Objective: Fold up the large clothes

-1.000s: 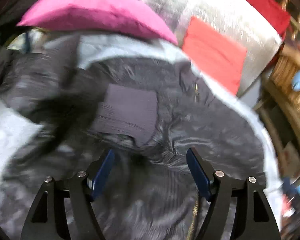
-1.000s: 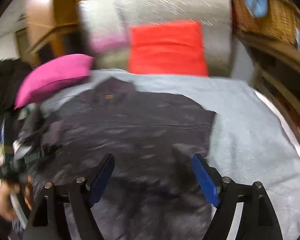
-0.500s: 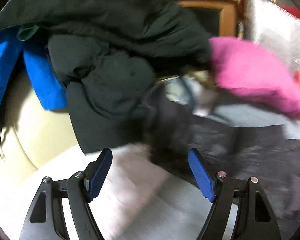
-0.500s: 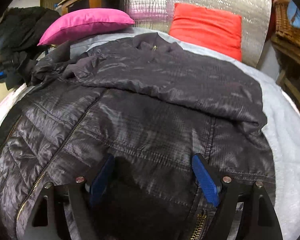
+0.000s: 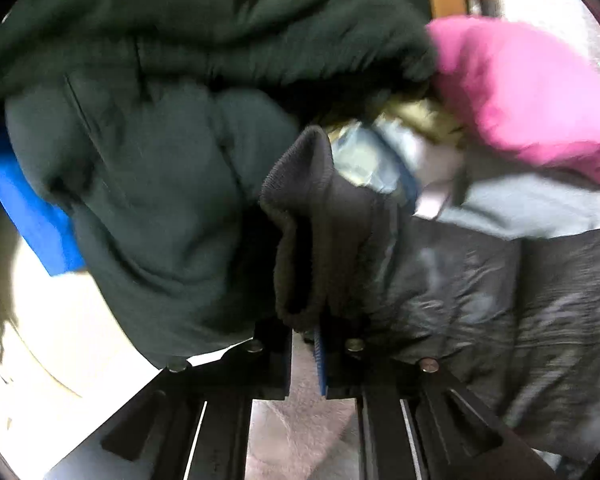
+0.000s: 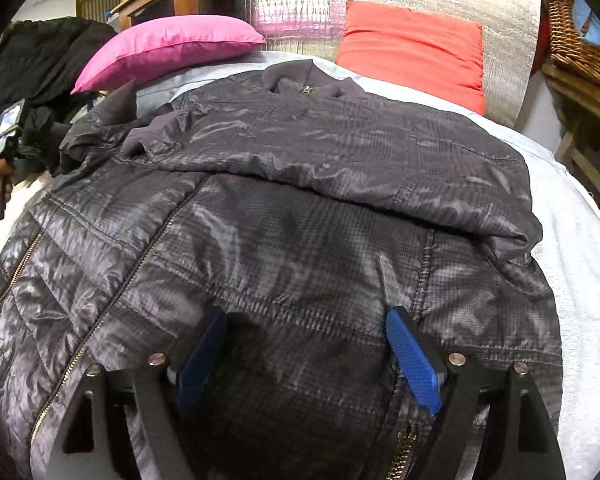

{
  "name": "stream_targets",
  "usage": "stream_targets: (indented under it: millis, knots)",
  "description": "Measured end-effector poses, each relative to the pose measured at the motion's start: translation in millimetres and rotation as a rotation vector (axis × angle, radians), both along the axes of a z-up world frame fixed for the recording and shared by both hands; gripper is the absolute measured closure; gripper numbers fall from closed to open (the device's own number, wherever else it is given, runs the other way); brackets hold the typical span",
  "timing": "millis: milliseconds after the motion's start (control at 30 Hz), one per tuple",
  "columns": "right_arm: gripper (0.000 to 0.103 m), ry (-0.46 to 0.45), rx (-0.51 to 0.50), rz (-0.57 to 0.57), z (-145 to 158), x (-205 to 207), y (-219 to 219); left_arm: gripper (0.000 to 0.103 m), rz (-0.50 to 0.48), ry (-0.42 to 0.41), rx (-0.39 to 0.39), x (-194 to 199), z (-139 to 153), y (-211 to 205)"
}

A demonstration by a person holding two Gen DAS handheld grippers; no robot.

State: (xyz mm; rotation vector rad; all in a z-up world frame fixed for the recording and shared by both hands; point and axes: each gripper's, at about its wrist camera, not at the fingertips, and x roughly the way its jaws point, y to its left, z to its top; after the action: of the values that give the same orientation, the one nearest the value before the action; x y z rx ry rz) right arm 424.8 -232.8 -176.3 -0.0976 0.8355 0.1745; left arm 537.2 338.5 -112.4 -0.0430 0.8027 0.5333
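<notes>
Jacket (image 6: 300,208), dark quilted, spread zipper-up across grey bed cover (image 6: 572,264). Left gripper (image 5: 304,344) clamped tight on ribbed sleeve cuff (image 5: 300,216), cuff standing up out of jaws; probably pinched to carry sleeve inward for fold. Right gripper (image 6: 306,356) spread wide, nothing held, pads straddling hem near zipper (image 6: 100,312); likely bracing or about to pinch. Beyond: right sleeve already laid across chest, pink pillow (image 6: 168,46), red pillow (image 6: 412,48), dark coat pile (image 5: 172,128) at bedside.

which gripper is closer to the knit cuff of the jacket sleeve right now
Left. The left gripper is shut on the cuff itself. The right gripper hangs open over the jacket body, well away from that sleeve end.
</notes>
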Motion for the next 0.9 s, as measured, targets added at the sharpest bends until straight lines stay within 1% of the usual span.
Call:
stream_targets:
  millis: [33,133,167,300,333,433,533,700,733,767,867,900]
  knots:
    - [0.018,0.0,0.001,0.0,0,0,0,0.094,-0.019,-0.016,0.001,-3,8,-6]
    - [0.018,0.0,0.004,-0.001,-1,0,0,0.094,-0.096,-0.086,0.032,-18,47,-31]
    - [0.018,0.0,0.006,-0.001,-1,1,0,0.094,-0.129,-0.12,0.038,-24,65,-45]
    - [0.018,0.001,0.013,-0.001,-2,0,0,0.094,-0.238,-0.218,0.018,-41,121,-96]
    - [0.018,0.001,0.016,-0.003,-2,0,0,0.094,-0.27,-0.237,0.014,-44,132,-113]
    - [0.018,0.002,0.025,-0.004,-2,0,0,0.094,-0.361,-0.27,-0.017,-45,149,-164]
    - [0.018,0.002,0.036,-0.003,-3,1,-1,0.094,-0.451,-0.284,-0.025,-51,159,-214]
    - [0.018,0.002,0.063,-0.003,-4,1,-4,0.094,-0.59,-0.28,-0.068,-44,157,-300]
    - [0.018,0.002,0.068,-0.002,-4,1,-5,0.094,-0.612,-0.277,-0.08,-50,156,-317]
    - [0.018,0.002,0.075,-0.002,-4,1,-6,0.094,-0.646,-0.273,-0.098,-49,152,-337]
    - [0.018,0.0,0.101,-0.001,-3,1,-9,0.094,-0.726,-0.244,-0.125,-51,137,-379]
    - [0.018,0.001,0.107,-0.001,-3,1,-10,0.093,-0.763,-0.205,-0.148,-48,125,-395]
